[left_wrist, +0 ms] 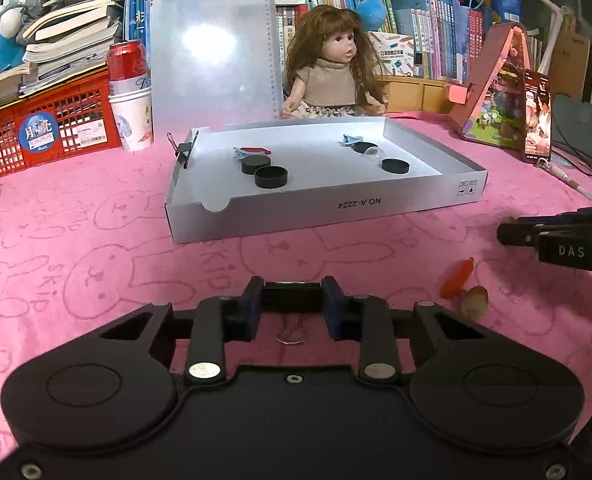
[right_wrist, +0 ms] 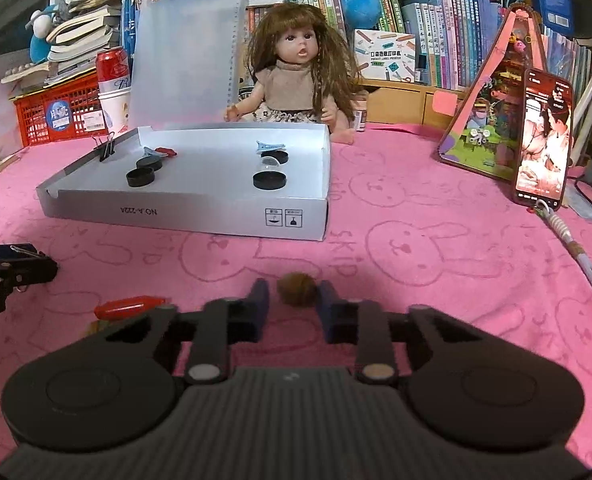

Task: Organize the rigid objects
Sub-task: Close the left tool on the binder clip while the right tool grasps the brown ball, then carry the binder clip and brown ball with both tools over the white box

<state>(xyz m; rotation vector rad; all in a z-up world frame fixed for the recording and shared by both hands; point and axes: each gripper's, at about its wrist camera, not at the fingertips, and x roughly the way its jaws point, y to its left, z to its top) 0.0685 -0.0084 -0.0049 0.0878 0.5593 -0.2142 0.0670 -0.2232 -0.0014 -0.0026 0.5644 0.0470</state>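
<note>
Left wrist view: the left hand-held gripper (left_wrist: 291,300) pinches a black binder clip (left_wrist: 291,300) between its blue pads, the clip's wire loop hanging toward the camera. It is low over the pink cloth (left_wrist: 95,240) on the bench, on the near side of the white tray (left_wrist: 324,212). Inside the tray lie black caps (left_wrist: 271,176), a red and blue clip (left_wrist: 251,152) behind them, a blue clip (left_wrist: 352,139) toward the tray's far right, a clear dome (left_wrist: 372,154) and another black cap (left_wrist: 395,165). A second binder clip (left_wrist: 183,150) grips the tray's left wall. To the near right of the tray, on the cloth, lie a red clip (left_wrist: 458,278) and a brown walnut-like piece (left_wrist: 475,300), touching or nearly so. The right hand-held gripper (left_wrist: 508,232) enters from the right edge, near the tray's right corner; whether it is spread I cannot tell here. A doll (left_wrist: 332,64) sits behind the tray.

Right wrist view: the right hand-held gripper (right_wrist: 293,300) is spread, and a brown round piece (right_wrist: 297,289) sits on the cloth between its tips, close to the right pad; contact is unclear. The red clip (right_wrist: 129,306) lies near left of it, in front of the tray (right_wrist: 183,216). The left hand-held gripper (right_wrist: 31,268) shows at the left edge, in front of the tray's left corner. A phone (right_wrist: 544,136) stands well right of the tray
</note>
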